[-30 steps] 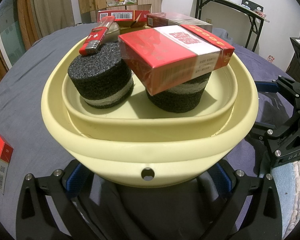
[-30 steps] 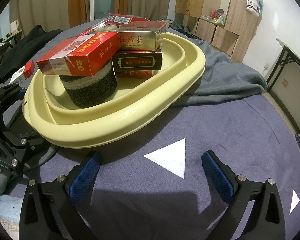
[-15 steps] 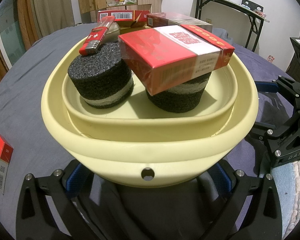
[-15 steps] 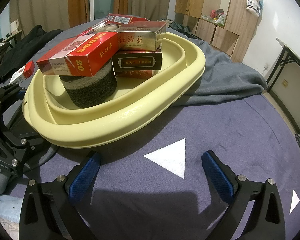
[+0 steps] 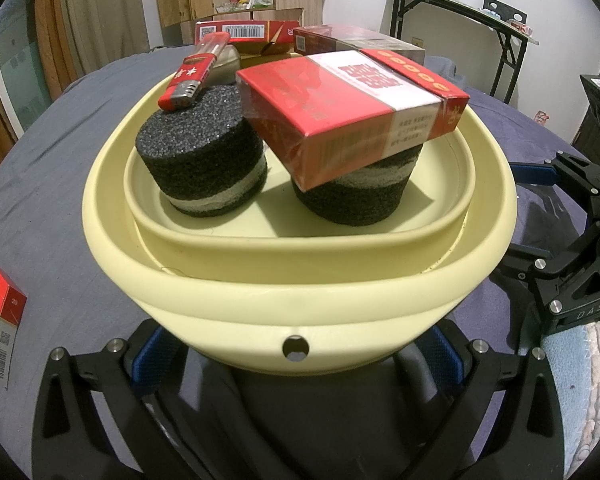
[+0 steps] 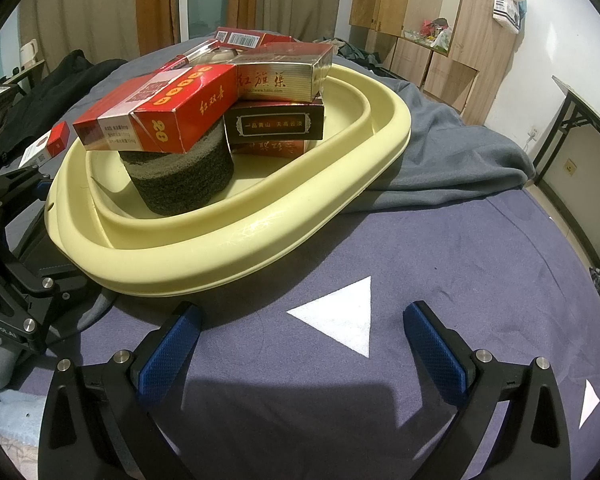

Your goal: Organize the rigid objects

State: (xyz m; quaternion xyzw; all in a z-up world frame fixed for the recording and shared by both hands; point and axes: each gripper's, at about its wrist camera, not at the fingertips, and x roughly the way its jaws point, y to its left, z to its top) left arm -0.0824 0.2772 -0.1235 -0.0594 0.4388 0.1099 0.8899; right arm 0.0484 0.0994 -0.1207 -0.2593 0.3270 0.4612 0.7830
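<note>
We see a pale yellow oval plastic basin (image 5: 300, 300) resting on the dark blue-grey cloth (image 6: 440, 260), its long axis running from our left gripper's side away toward the far wooden cabinets. Its near end, with a small round hole, sits right between the fingers of our left gripper (image 5: 296, 356); these are spread wide on either side of the basin wall, though we cannot tell whether the blue pads touch it. Inside stand two black cylindrical foam blocks (image 5: 202, 160), upright and side by side. A red cigarette lighter (image 5: 192, 76) lies on the left block, its metal head pointing toward us, its long axis running away. A red-and-white cigarette pack (image 5: 352, 108) lies tilted on the right block, its long axis running from near left to far right. Behind, a stack of boxed cigarette packs (image 6: 278, 100) sits in the basin. Another red-and-white pack (image 5: 0, 340) lies on the cloth well left of the basin. Our right gripper (image 6: 300, 344) hovers over the cloth just beside the basin, fingers apart and empty, near a white triangle mark (image 6: 340, 316).
</note>
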